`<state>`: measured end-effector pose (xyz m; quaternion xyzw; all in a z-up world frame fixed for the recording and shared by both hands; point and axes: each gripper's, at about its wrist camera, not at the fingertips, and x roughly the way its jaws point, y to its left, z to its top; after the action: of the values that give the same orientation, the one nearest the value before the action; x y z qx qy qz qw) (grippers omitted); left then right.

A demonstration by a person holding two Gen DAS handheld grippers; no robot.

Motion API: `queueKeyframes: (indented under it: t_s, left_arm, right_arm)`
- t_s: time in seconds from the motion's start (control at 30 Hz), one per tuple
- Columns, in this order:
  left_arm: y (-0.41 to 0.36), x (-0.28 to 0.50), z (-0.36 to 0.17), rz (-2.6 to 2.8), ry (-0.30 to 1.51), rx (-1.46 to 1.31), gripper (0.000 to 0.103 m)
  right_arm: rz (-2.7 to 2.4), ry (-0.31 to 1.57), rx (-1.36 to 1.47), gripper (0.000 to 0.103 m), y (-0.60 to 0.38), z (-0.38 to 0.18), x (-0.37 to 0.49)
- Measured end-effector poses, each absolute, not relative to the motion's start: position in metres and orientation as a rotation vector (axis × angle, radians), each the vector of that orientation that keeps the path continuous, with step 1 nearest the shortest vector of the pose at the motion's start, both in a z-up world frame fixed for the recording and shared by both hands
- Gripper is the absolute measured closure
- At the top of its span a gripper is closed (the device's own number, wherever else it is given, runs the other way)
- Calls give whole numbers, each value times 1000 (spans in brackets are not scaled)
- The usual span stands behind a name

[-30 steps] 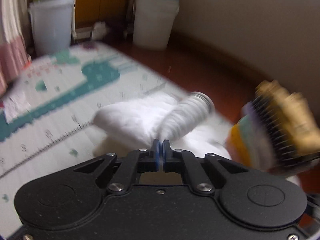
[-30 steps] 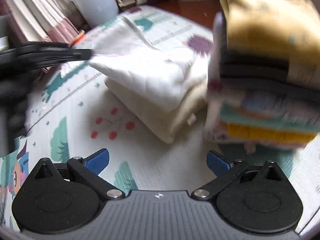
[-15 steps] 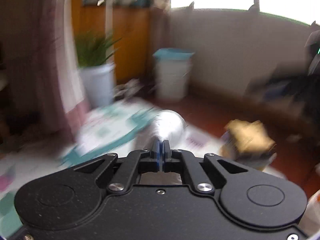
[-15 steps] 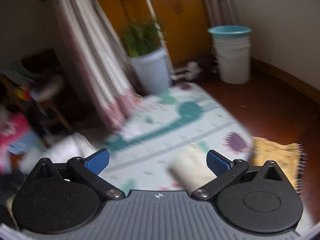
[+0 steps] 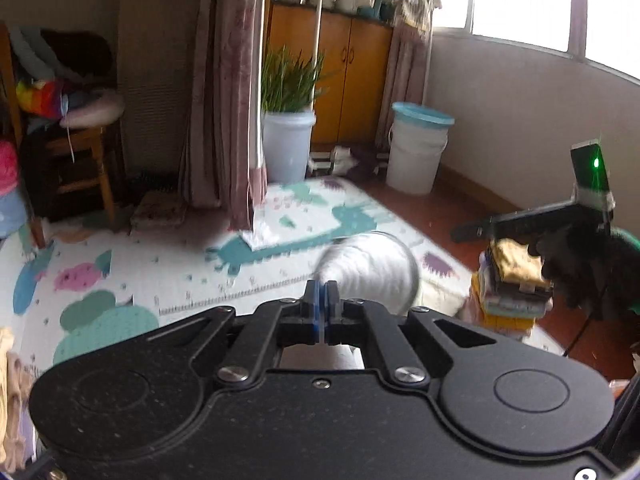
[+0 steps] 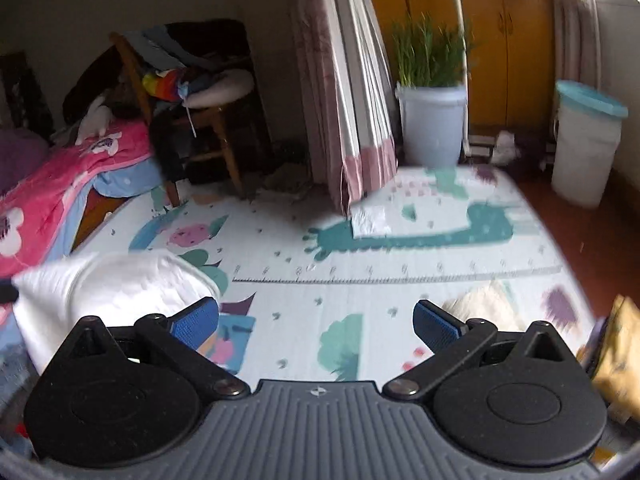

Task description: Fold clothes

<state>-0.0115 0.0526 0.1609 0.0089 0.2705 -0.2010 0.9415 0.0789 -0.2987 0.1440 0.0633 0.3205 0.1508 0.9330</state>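
My left gripper (image 5: 322,308) is shut on a white garment (image 5: 372,268), which hangs blurred just past the fingertips, lifted above the play mat (image 5: 180,264). From the right wrist view the same white garment (image 6: 108,292) hangs at the lower left. My right gripper (image 6: 316,320) stands open with nothing between its blue pads (image 6: 196,316). It also shows from the side in the left wrist view, right gripper (image 5: 464,234), held by a black-gloved hand (image 5: 580,264). A folded cream piece (image 6: 484,304) lies on the mat. A stack of folded clothes (image 5: 512,284) stands beside it at the mat's right edge.
A wooden chair (image 6: 208,128) piled with clothes and a bed with a pink blanket (image 6: 60,184) stand at the left. A curtain (image 6: 352,120), a potted plant in a white bucket (image 6: 434,124) and a teal-lidded bucket (image 6: 588,148) line the far side. A white bag (image 6: 370,220) lies on the mat.
Both grippers have risen and tilted up from the mat towards the room. The left one has lifted the white garment off the cream piece and carried it left. The right one stayed open.
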Motion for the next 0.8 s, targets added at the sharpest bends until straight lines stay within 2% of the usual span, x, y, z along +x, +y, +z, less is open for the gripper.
queueKeyframes:
  t_s: [0.13, 0.23, 0.3, 0.4, 0.47, 0.5, 0.6, 0.63, 0.67, 0.8]
  left_arm:
    - [61, 28, 110, -376, 682, -13, 103]
    - [48, 67, 60, -346, 800, 107, 101]
    - [45, 79, 48, -336, 850, 133, 101]
    - [45, 79, 54, -339, 826, 153, 86]
    - [50, 72, 65, -330, 786, 159, 53]
    - [54, 67, 68, -335, 766, 173, 49]
    - [67, 52, 59, -355, 753, 266, 43]
    - [71, 48, 50, -358, 765, 306, 37]
    - [75, 44, 37, -357, 790, 355, 37]
    - [95, 32, -33, -320, 944, 534, 37]
  right_arm:
    - [314, 695, 40, 0, -280, 125, 77]
    - [343, 740, -81, 0, -257, 99, 71]
    - [373, 792, -128, 0, -242, 82, 71]
    - [421, 852, -201, 0, -217, 60, 71]
    - [475, 860, -265, 1, -196, 50, 67]
    - [509, 856, -303, 1, -184, 46, 63]
    - [639, 824, -451, 1, -147, 32, 42]
    - [690, 815, -513, 3, -135, 24, 29]
    - [744, 807, -583, 5, -124, 15, 14]
    - [906, 735, -881, 22, -87, -35, -52]
